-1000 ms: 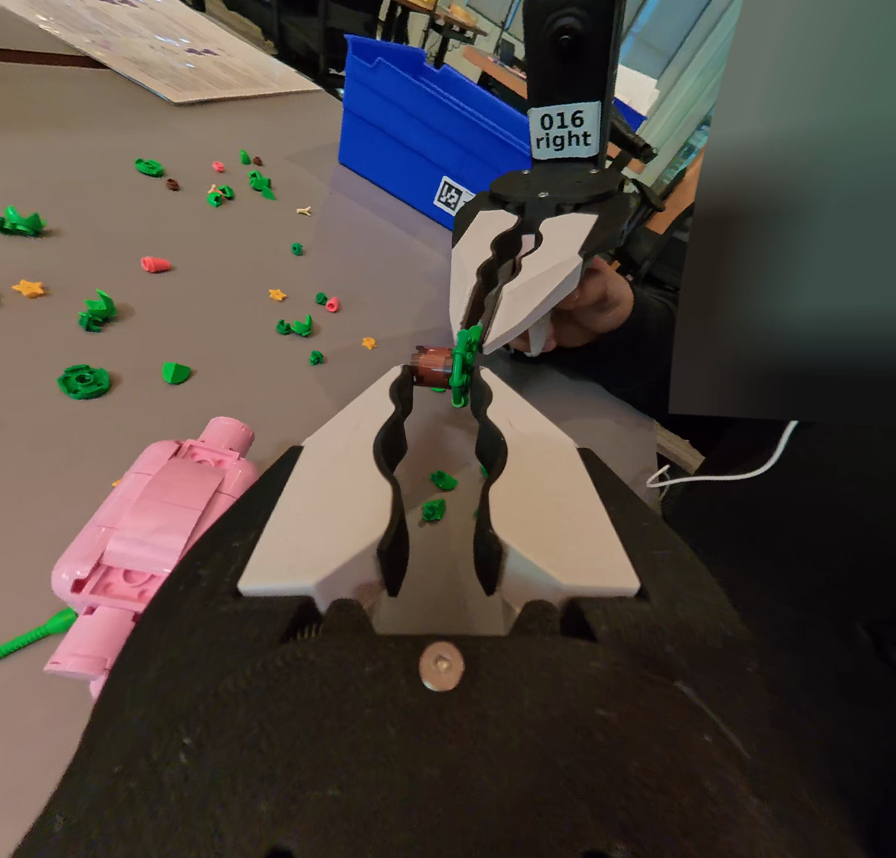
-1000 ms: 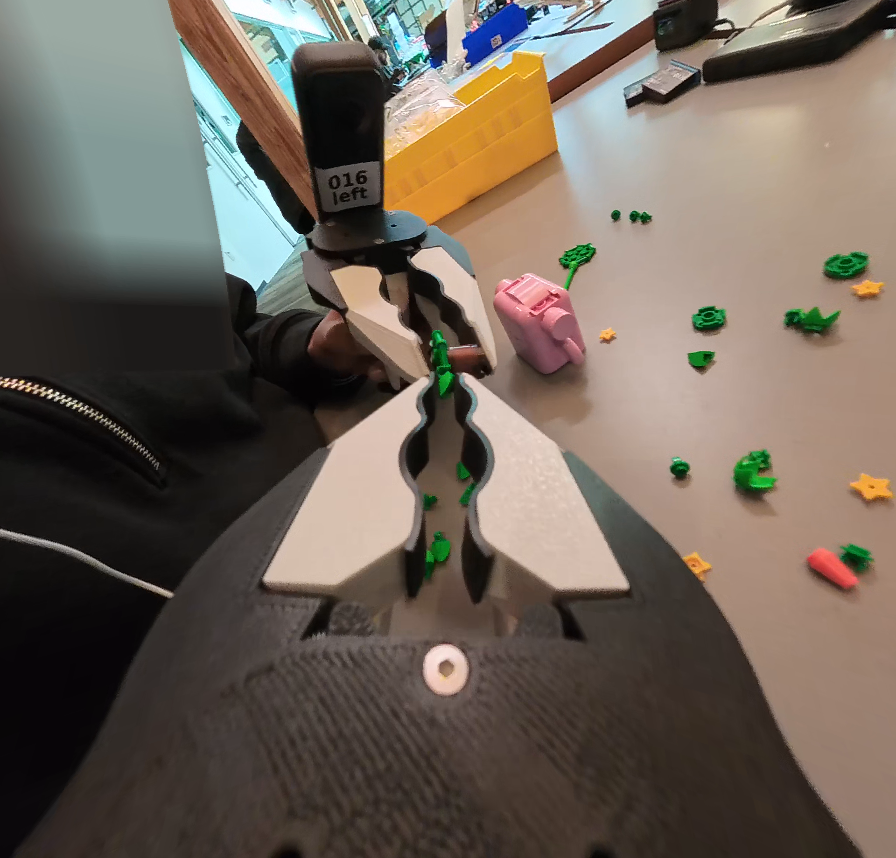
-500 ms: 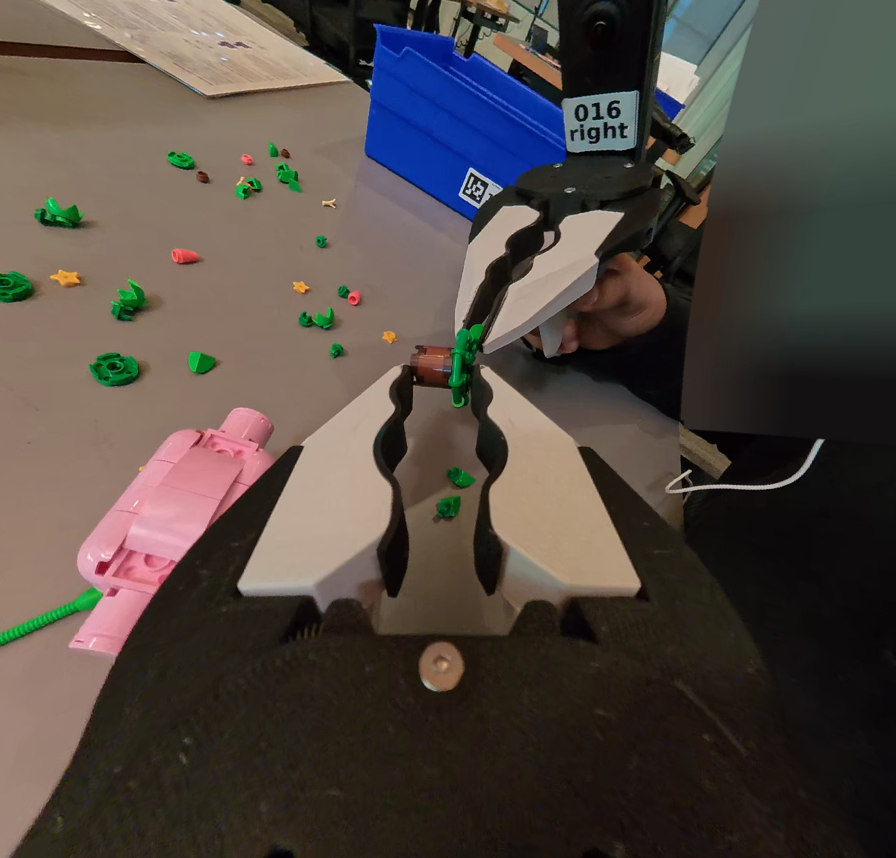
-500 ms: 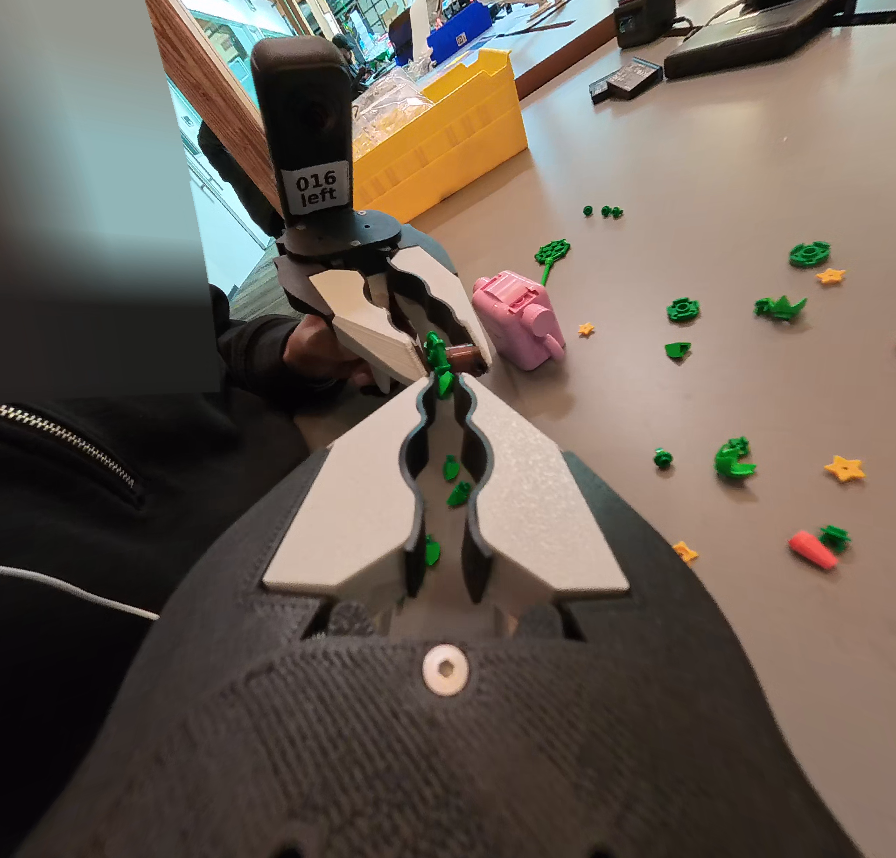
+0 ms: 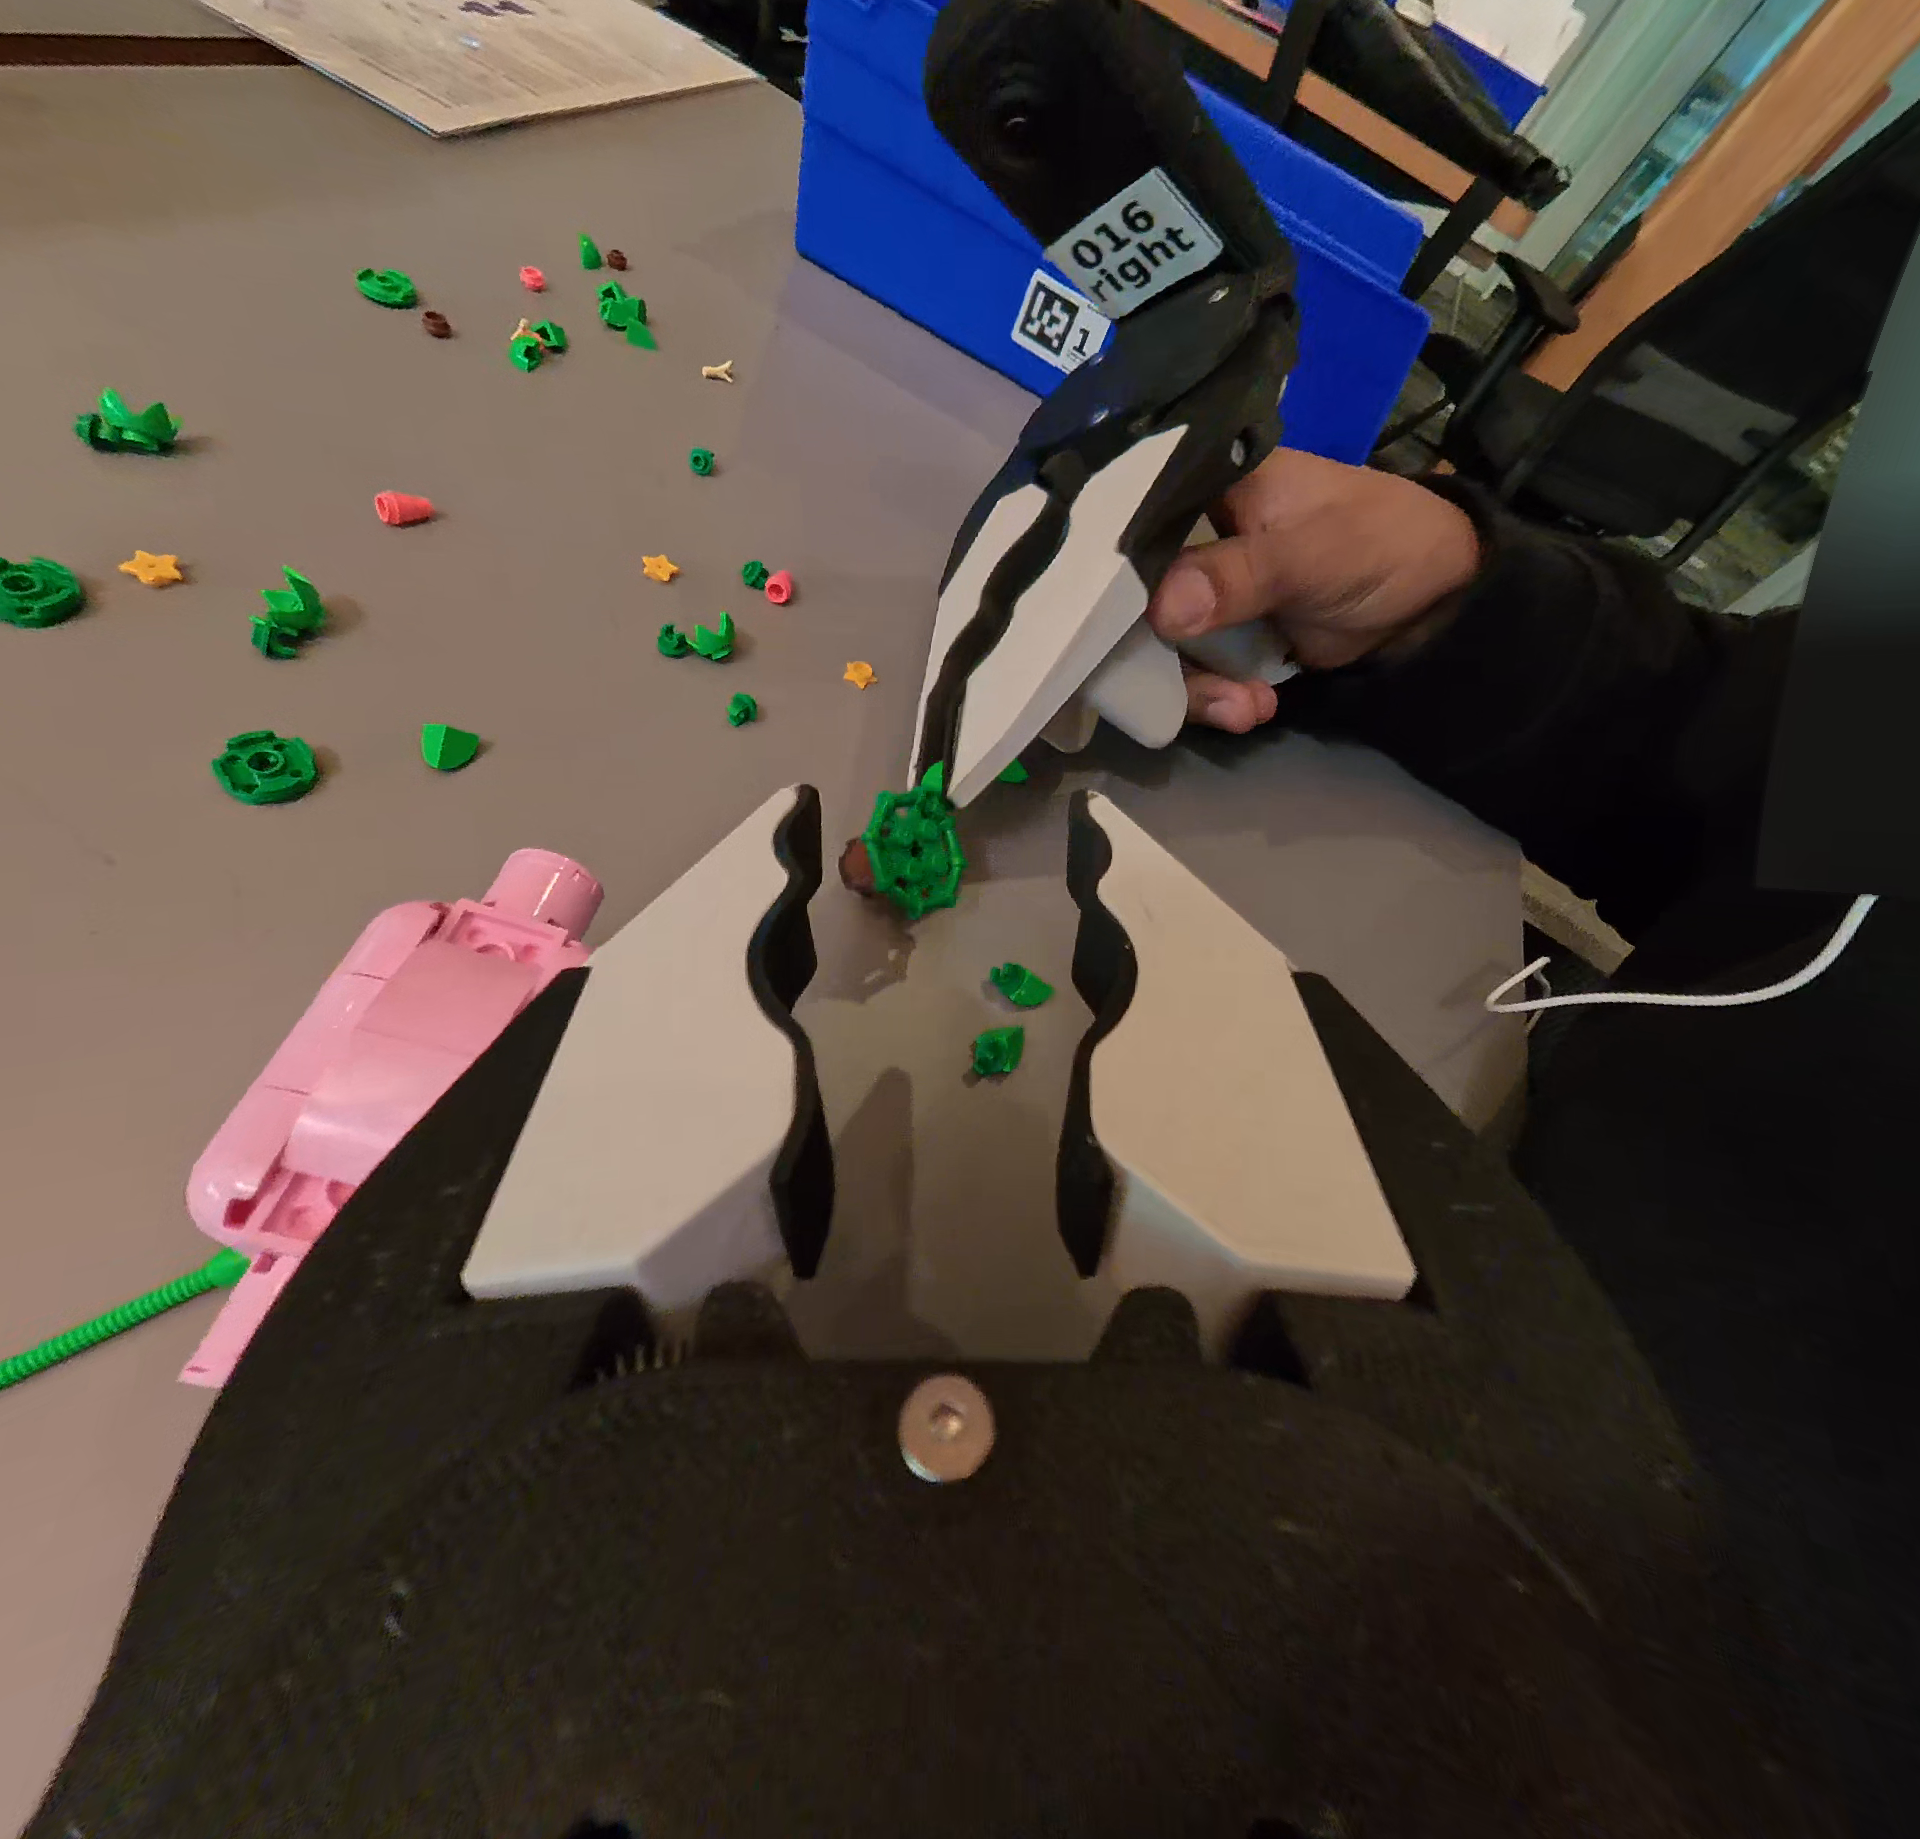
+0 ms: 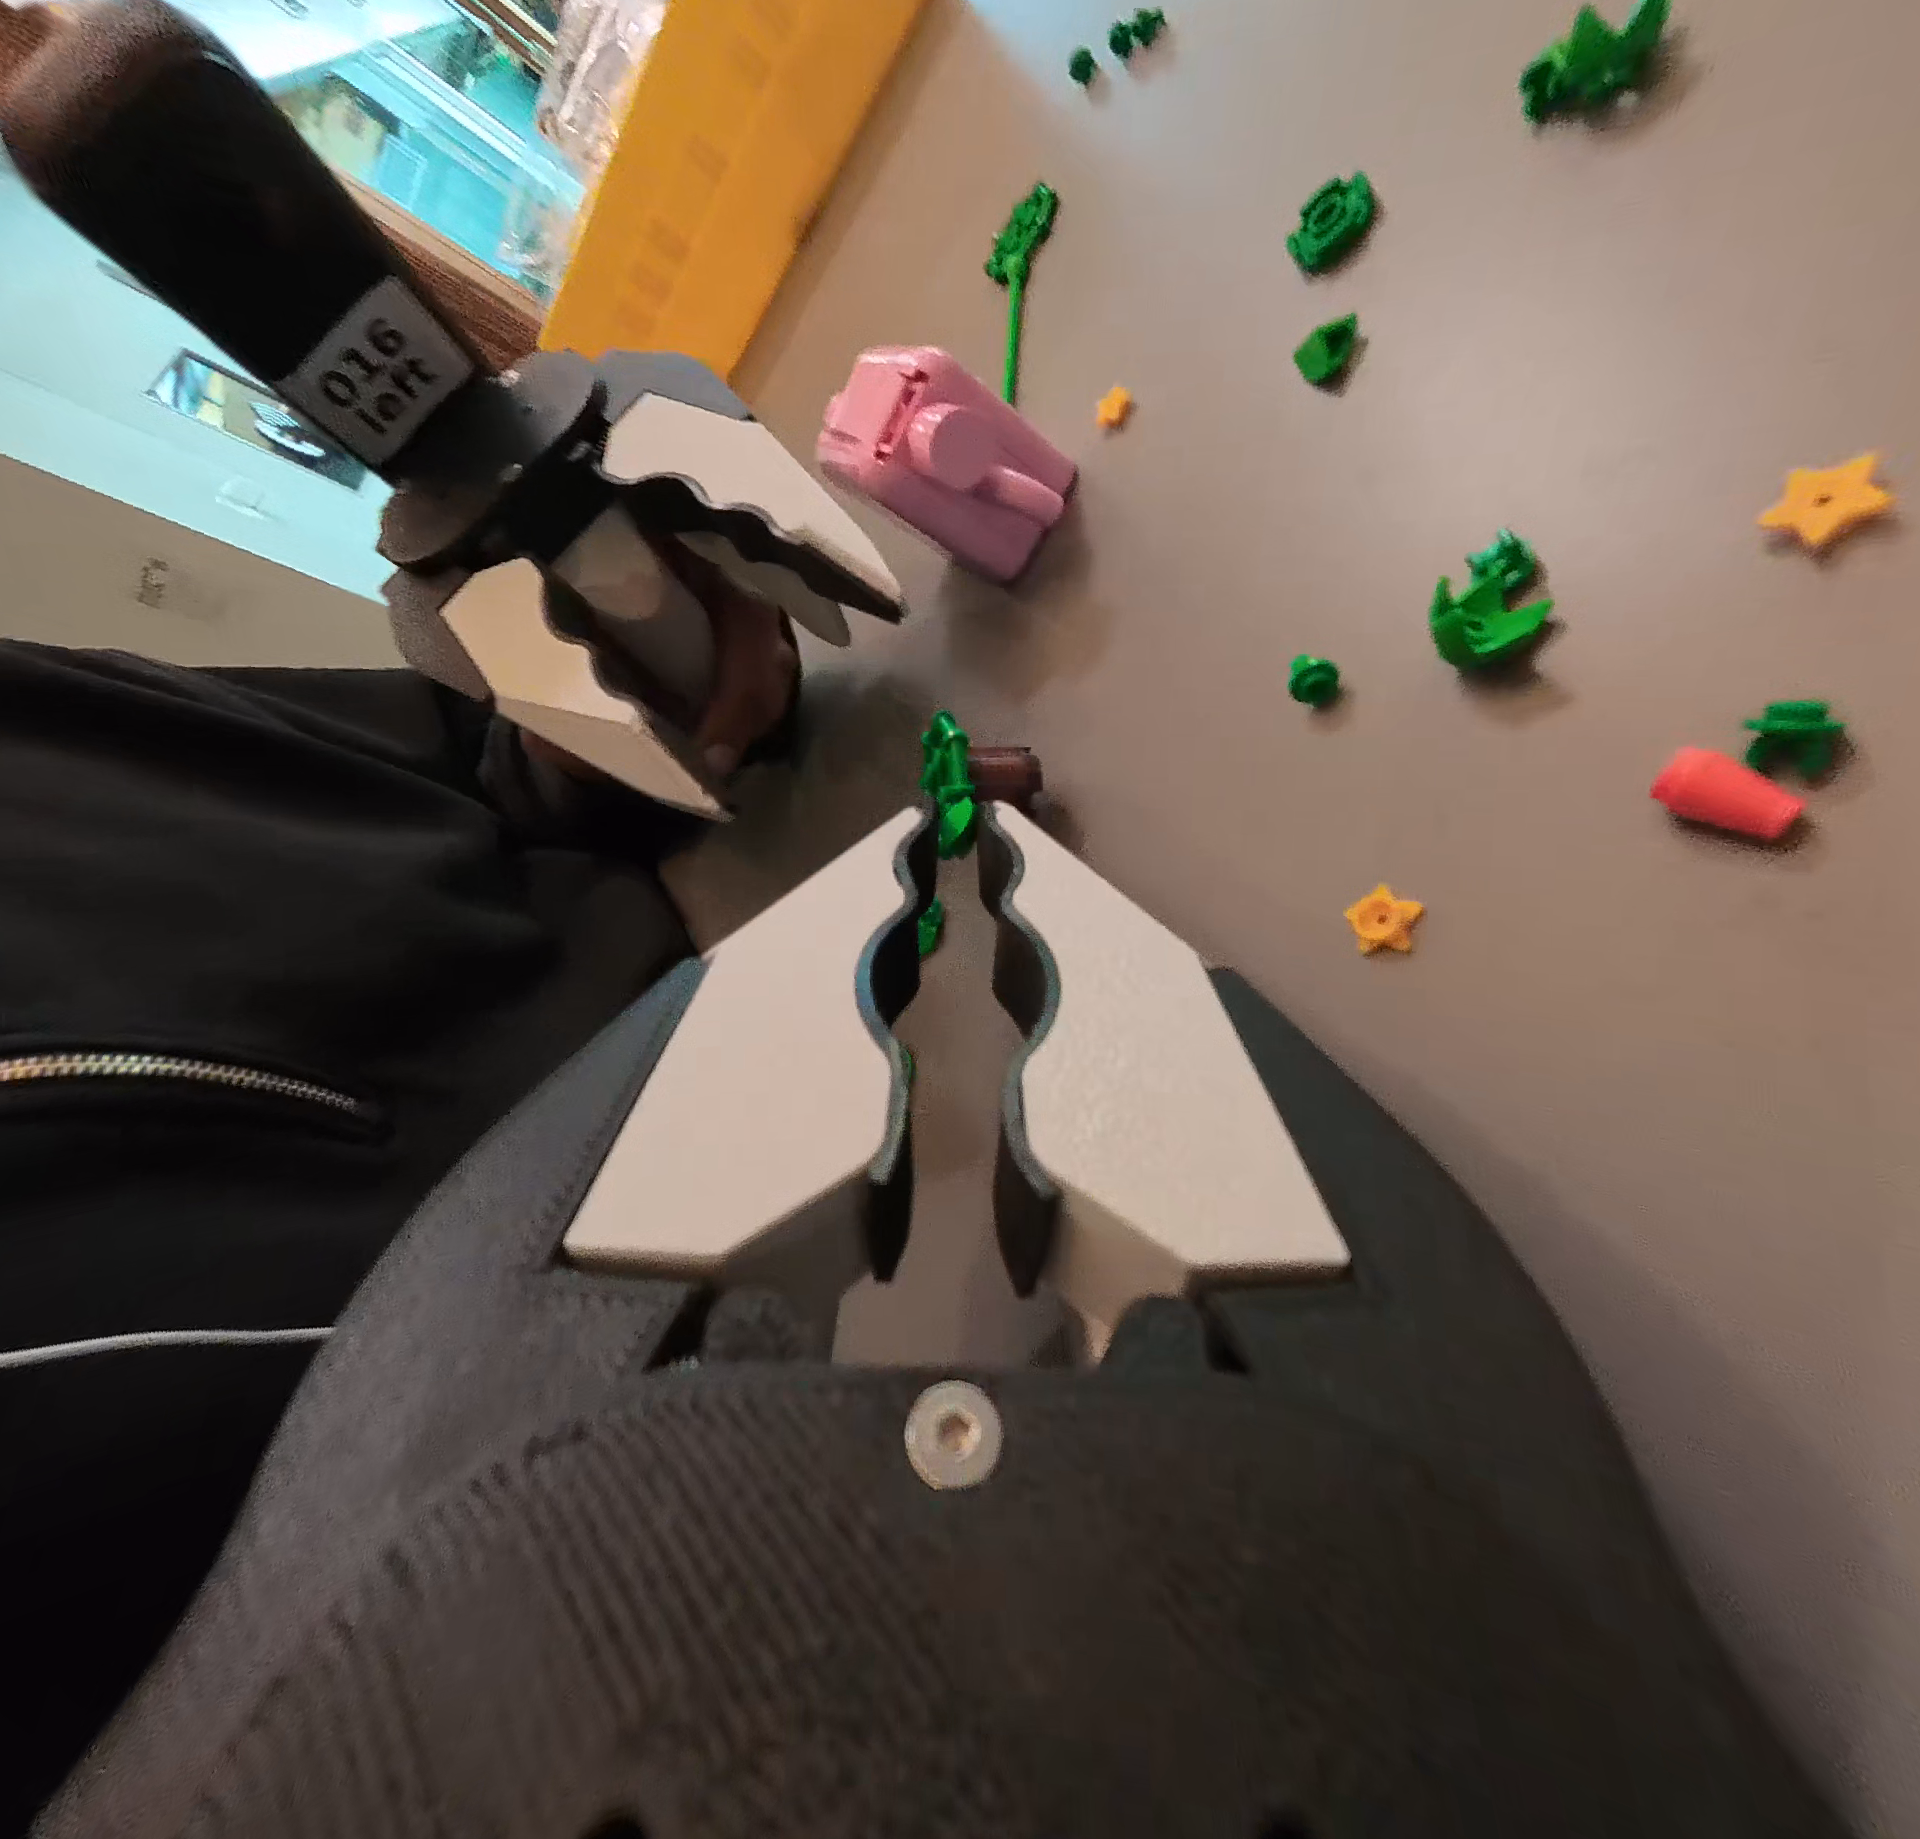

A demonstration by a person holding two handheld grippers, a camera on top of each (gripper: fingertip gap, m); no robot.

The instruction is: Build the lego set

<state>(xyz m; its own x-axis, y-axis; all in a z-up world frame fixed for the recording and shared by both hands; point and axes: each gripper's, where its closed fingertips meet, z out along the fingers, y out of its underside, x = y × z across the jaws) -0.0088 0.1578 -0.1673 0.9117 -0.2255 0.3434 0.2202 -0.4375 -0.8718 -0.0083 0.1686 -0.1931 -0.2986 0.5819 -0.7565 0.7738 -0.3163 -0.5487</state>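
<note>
On the grey tabletop, a blue bin stands at the far side and a pink block build lies near left, with small green, orange and red pieces scattered between them. The left tool is spread wide and holds nothing. The right tool pinches a round green leaf piece with a brown stub attached, just above the tabletop in front of the left tool's tips.

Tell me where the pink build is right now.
The pink build lies on the grey table, just left of the open left gripper in the left wrist view, a green stem beside it.
</note>
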